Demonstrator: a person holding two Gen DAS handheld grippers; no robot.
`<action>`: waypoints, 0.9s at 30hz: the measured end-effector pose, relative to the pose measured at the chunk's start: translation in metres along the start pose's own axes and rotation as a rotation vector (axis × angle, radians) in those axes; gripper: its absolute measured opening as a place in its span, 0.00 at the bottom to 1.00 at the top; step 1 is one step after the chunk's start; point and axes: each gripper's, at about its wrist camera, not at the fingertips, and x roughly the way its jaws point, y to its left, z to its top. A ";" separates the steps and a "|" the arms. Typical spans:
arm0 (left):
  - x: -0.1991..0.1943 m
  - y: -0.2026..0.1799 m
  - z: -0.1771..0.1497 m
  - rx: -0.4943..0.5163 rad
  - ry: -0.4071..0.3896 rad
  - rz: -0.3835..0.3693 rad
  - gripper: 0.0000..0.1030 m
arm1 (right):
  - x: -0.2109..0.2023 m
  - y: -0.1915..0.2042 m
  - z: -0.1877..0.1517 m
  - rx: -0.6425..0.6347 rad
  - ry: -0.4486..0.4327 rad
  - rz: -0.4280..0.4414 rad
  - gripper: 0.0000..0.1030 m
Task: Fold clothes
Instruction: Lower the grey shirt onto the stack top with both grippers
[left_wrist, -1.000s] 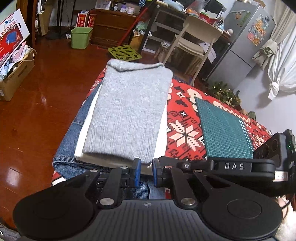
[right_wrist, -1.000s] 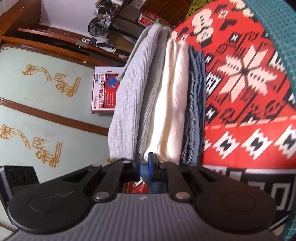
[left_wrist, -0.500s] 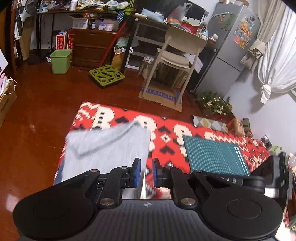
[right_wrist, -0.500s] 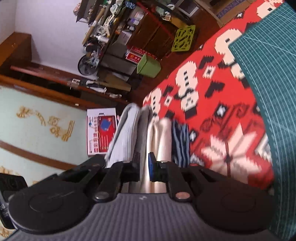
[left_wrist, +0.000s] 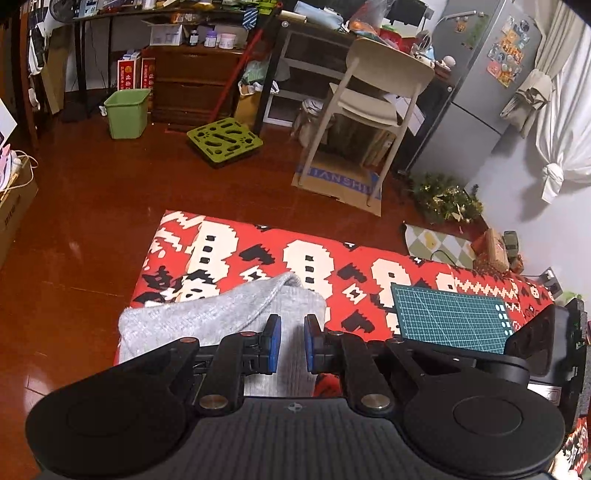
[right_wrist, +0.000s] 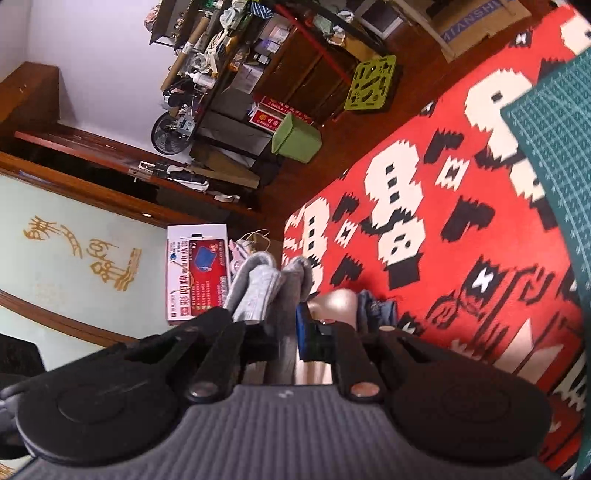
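Note:
A folded grey knit sweater (left_wrist: 221, 321) lies at the near left of the red patterned table cover (left_wrist: 332, 258). It runs in between the blue pads of my left gripper (left_wrist: 290, 343), whose jaws stand close together on it. In the right wrist view, rolled on its side, the same grey sweater (right_wrist: 255, 288) passes between the fingers of my right gripper (right_wrist: 286, 332), which is shut on it. A cream garment (right_wrist: 332, 301) and a denim one (right_wrist: 373, 308) show just beside the right finger, blurred. The lower part of the stack is hidden behind both grippers.
A green cutting mat (left_wrist: 447, 317) lies on the right of the table. Beyond the table are a red-brown floor, a cream chair (left_wrist: 369, 96), a green bin (left_wrist: 127, 112), a grey fridge (left_wrist: 480, 74), and a cardboard box (left_wrist: 14, 206) at the left.
Both cameras have risen and pulled back. The grey sweater stayed at the fingertips and now sits nearer me, with bare red cover beyond it. The cream and denim layers are mostly out of sight.

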 end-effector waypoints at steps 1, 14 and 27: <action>-0.001 0.001 -0.001 0.000 0.000 -0.001 0.11 | 0.000 0.000 -0.002 -0.001 0.003 0.000 0.11; -0.021 0.003 -0.027 -0.007 0.024 0.001 0.11 | -0.001 -0.004 -0.043 0.015 0.078 0.017 0.12; -0.056 0.005 -0.079 -0.027 0.051 -0.002 0.11 | -0.035 0.007 -0.101 -0.013 0.144 0.021 0.12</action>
